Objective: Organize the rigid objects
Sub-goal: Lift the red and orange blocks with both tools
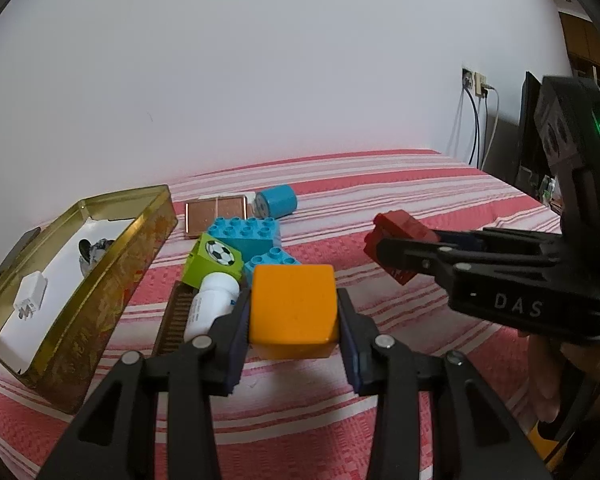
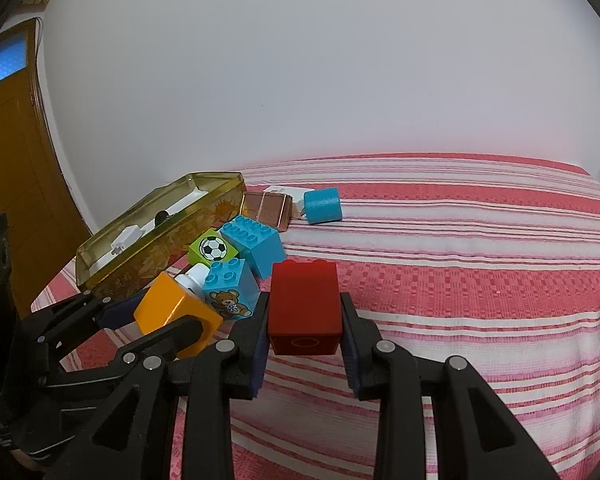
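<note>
On a red-and-white striped woven bedspread (image 2: 460, 264), two black plastic grippers each clamp a toy block. The left gripper (image 1: 294, 316) grasps an orange cube (image 1: 293, 310), smooth and round-edged, held above the cloth just in front of the pile. The right gripper (image 2: 303, 316) grasps a red brick (image 2: 303, 306), a glossy studded block whose long axis runs away from the camera, studs pointing forward and a ring mark on its near face; it hangs over the bedspread right of the pile.

The pile sits beside a gold tin (image 1: 100, 280), a shallow rectangular metal box with printed sides, its long axis angled away to the right in the left view. Inside, on a white liner, lie a white plug adapter (image 1: 30, 300) and a dark, glossy object too unclear to name.

Against the tin rest a green cube (image 1: 212, 264) bearing a football print, a large blue studded brick (image 1: 248, 236), a smaller blue brick (image 2: 230, 286) with a teddy-bear print, a white bottle (image 1: 210, 304) lying on its side, and a brown ridged comb (image 1: 176, 316). Behind them lie a flat copper-coloured case (image 1: 216, 212) and a blue cylinder (image 1: 278, 200) on its side.
</note>
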{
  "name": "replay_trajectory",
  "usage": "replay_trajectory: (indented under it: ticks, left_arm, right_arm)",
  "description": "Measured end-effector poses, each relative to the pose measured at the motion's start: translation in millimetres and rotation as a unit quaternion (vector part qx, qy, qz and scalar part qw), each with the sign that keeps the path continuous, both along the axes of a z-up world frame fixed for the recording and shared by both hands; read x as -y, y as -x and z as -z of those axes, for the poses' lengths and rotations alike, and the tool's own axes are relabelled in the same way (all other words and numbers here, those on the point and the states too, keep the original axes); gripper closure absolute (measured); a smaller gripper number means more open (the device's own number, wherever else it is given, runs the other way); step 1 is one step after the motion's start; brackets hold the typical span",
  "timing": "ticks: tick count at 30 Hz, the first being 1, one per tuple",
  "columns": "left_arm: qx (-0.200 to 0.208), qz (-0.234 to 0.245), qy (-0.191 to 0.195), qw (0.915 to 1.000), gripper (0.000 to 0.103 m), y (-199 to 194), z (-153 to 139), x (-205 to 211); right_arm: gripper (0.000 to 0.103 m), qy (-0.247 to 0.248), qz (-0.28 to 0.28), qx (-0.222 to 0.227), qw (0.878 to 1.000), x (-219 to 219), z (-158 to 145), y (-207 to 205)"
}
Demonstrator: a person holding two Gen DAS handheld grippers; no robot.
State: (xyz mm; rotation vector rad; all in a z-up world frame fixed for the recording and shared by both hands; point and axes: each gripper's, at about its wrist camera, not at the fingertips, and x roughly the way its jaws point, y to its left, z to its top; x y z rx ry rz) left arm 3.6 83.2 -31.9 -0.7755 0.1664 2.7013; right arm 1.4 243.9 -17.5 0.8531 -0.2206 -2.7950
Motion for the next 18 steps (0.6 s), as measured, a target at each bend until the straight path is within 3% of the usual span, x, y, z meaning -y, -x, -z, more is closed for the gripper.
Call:
replay_trajectory:
  ticks: [18]
  left_arm:
    - [-0.019, -0.004, -0.015, 0.9997, 0.064, -4.0, -3.4, 6.0]
  right_arm:
    - [0.069, 0.002, -0.005, -0.018, 1.0, 0.8, -1.8, -4.6]
